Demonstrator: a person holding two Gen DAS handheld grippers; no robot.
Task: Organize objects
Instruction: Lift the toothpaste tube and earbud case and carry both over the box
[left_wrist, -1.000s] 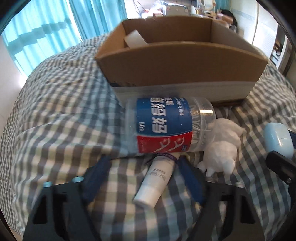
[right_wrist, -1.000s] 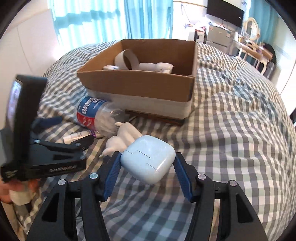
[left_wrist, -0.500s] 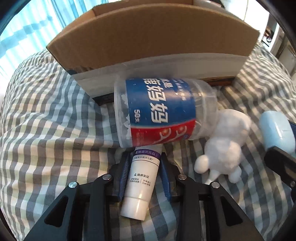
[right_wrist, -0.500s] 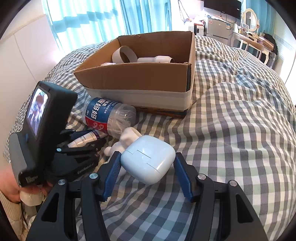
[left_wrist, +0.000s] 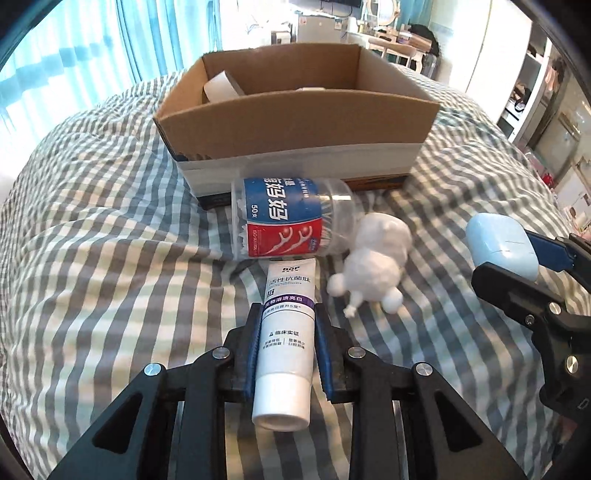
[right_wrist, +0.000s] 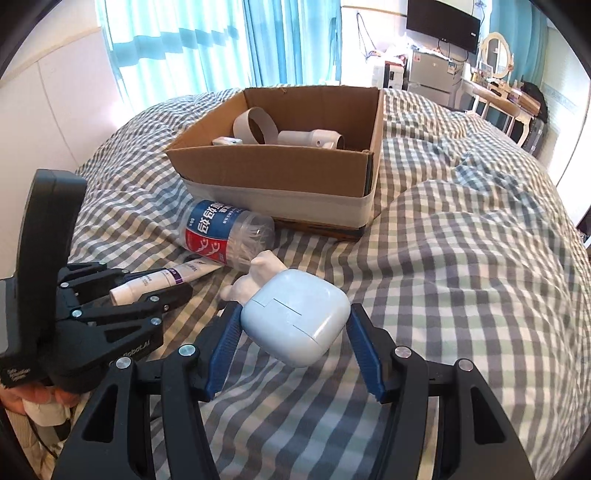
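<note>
Before you spreads a bed (left_wrist: 110, 258) under a grey-and-white checked cover. On its far part sits an open cardboard box (left_wrist: 295, 122). Just in front of the box, a clear floss-pick jar (left_wrist: 288, 221) with a blue and red label lies on its side. A white figurine (left_wrist: 373, 266) lies on the cover just right of the jar, nearer you.

Sunlit teal curtains (right_wrist: 207, 40), checked bed (right_wrist: 461, 229), dresser (right_wrist: 495, 99).

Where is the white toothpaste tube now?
In the left wrist view, the toothpaste tube is low at centre, gripped by the left gripper, just below the floss-pick jar, with the white figurine to its right.
</note>
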